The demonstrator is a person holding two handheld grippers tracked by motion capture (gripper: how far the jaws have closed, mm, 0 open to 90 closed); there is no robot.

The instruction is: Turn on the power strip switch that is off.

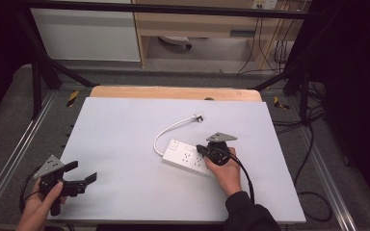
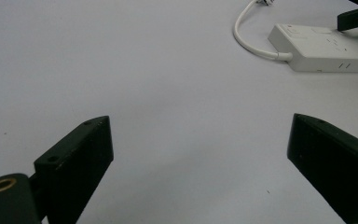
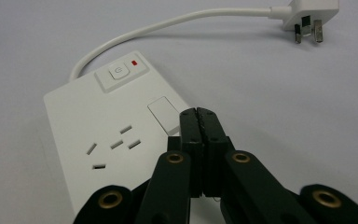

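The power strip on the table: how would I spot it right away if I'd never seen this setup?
Look at the pale table, right of its middle, just ahead of the person's right gripper, whose jaws are shut over it. There lies the power strip, a flat white block with socket holes. A short white cable curls from it to a loose plug.

Even overhead light, soft faint shadows on the pale desk (image 1: pixel 125 159). High view dark at left and right edges. Gripper views slightly soft, near jaws blurred, no glare.
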